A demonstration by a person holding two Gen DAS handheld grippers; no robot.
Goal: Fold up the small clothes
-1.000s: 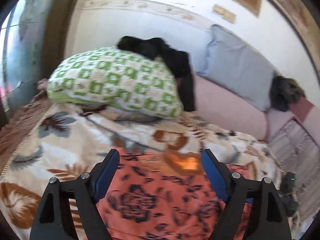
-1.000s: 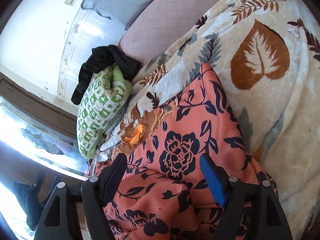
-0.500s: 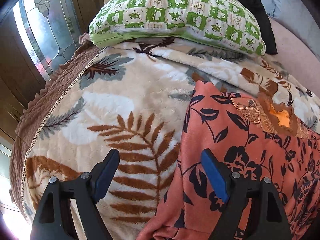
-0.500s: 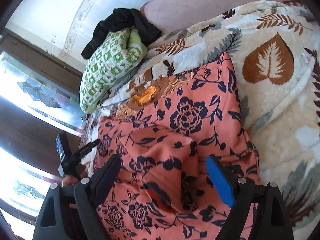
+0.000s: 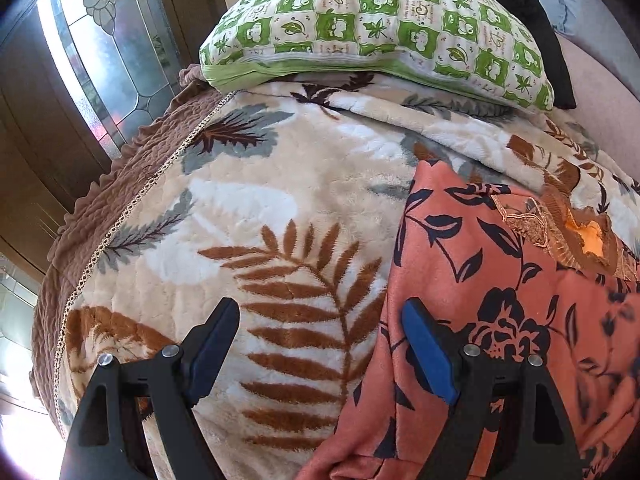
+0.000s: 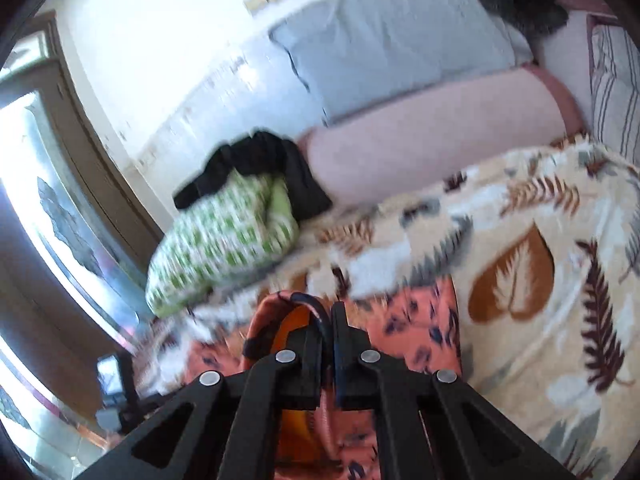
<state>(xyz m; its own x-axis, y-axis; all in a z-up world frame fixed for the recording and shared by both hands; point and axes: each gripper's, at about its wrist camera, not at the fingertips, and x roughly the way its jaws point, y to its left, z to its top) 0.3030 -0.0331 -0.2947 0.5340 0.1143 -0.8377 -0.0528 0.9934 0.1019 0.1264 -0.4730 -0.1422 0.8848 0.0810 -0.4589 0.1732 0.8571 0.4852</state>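
Coral floral garment [image 5: 500,300] lies on the leaf-print blanket [image 5: 260,240], lower right, its bottom cut off. Right view is blurred — right gripper [image 6: 326,316] has just clamped a raised fold. Left gripper [image 5: 320,344] gapes wide, grasping nothing.

Daylight came in through the patterned glass door [image 5: 100,60], which glared white at the lower left edge of the left wrist view. That view was sharp and evenly lit; the leaf-print blanket [image 5: 280,220] and the green checked pillow [image 5: 380,28] showed crisp detail, with soft shadow under the pillow. The right wrist view was smeared by motion blur, worst on the pillow [image 6: 224,240] and the orange floral garment [image 6: 416,320]. Its white wall [image 6: 160,40] was washed out. Both views bowed strongly and darkened to black corners.
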